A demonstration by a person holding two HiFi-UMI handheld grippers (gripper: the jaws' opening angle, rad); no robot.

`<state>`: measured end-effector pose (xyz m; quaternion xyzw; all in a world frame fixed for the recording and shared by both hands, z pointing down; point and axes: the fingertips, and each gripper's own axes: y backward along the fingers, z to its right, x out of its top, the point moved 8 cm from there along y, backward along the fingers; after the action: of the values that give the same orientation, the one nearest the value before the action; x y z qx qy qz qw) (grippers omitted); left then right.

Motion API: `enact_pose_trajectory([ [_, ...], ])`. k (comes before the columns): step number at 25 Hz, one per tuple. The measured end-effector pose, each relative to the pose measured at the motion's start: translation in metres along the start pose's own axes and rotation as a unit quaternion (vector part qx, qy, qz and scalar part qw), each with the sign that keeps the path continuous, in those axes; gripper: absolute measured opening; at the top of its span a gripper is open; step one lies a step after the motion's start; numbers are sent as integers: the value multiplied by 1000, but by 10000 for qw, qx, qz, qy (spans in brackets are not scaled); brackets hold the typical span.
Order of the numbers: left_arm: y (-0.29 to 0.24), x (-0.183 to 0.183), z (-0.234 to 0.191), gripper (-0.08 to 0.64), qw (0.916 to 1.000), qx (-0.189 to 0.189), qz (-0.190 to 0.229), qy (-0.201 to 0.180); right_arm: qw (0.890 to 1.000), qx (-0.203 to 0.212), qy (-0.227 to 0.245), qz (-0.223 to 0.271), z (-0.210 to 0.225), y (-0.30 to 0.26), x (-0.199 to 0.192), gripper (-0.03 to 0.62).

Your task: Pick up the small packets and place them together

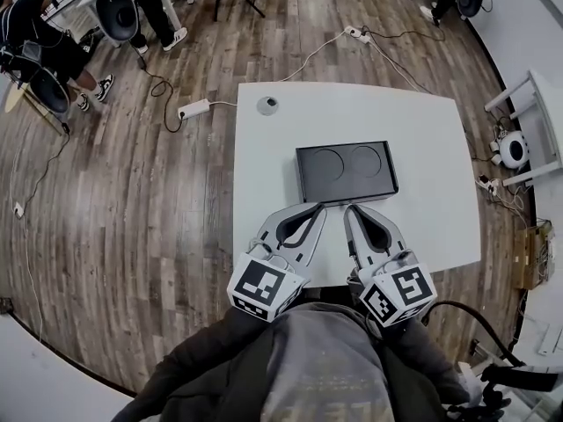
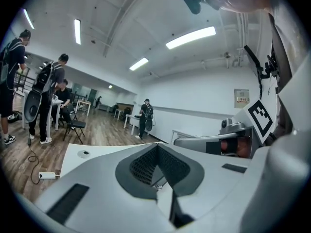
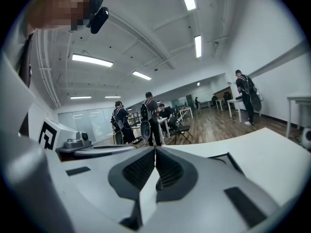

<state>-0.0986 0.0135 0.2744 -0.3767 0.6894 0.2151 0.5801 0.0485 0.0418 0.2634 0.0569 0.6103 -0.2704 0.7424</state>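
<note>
The left gripper (image 1: 319,209) has its fingers closed on nothing. In the left gripper view (image 2: 157,145) the two ribbed pads (image 2: 142,165) meet at the tip, with only bare table showing past them. The right gripper (image 1: 353,210) is the same: in its own view (image 3: 155,149) the pads (image 3: 169,168) are pressed together along one thin seam and hold nothing.

The two sets of fingertips lie side by side, near each other but apart, both pointing away from the person. Each gripper shows at the edge of the other's view.

Just ahead of both tips sits a black tray (image 1: 345,189) with two shallow round hollows, its near edge right at the fingertips. Whether they touch it I cannot tell. Under the fingers and around the tray is a white table (image 1: 422,130).

Well beyond the tray from the fingers, near the table's far edge, lies a small round grey disc (image 1: 268,105).

Behind the fingers, toward the person, each gripper carries its marker cube — the left cube (image 1: 262,287) and the right cube (image 1: 398,293) — over a grey sleeve (image 1: 325,367).

Farther out from the left fingers, a white power strip (image 1: 194,109) lies on the wooden floor (image 1: 132,200).

The small packets cannot be made out in any view.
</note>
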Motion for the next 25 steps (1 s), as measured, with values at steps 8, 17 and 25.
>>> enact_pose_trajectory([
  [8,-6,-2,-5,3,9998,169,11,68,9997,45,204,-105,5,-3,-1,5],
  [17,-25,-11,-3,3,9980,313,-540,-102,9988,356,-305,-136,30,-21,-25,5],
  [25,-39,-27,2,3,9952,389,-888,-142,9966,447,-500,-479,46,-23,-58,6],
])
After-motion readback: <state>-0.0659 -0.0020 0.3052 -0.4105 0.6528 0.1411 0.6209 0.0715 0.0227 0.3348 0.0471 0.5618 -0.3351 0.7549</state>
